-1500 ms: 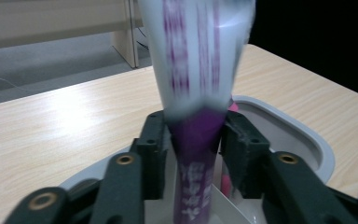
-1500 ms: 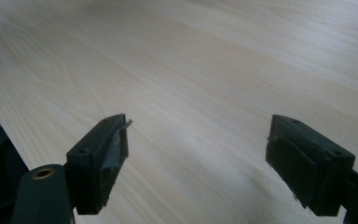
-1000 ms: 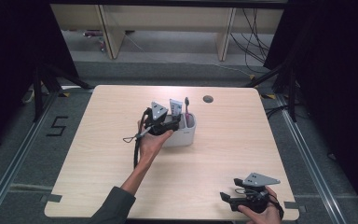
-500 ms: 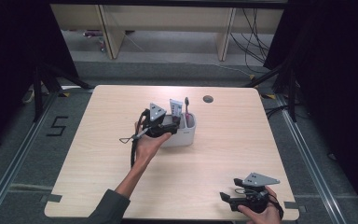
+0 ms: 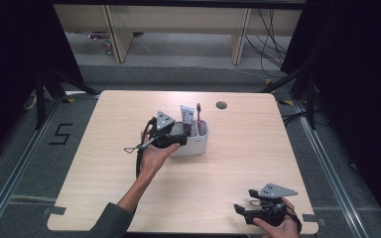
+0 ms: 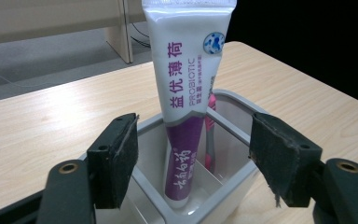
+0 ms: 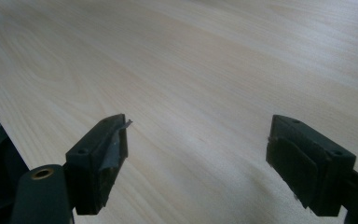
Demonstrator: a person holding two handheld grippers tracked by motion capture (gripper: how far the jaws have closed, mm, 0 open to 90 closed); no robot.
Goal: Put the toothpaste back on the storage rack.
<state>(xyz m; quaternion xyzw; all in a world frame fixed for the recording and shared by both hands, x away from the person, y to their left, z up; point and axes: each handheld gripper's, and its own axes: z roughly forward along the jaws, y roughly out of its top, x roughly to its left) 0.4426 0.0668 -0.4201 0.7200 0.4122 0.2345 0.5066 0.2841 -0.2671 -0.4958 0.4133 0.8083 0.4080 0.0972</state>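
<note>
Little shifts since earlier: left hand-held gripper jaws have just been opening, now wide, pads clear of toothpaste tube standing upright in white holder mid-surface. Release step; next calls for backing away. Right hand-held gripper open, empty.

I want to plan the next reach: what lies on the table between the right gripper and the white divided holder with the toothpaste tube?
Nothing: in the high view only bare light wooden table separates the right gripper from the white divided holder.
</note>
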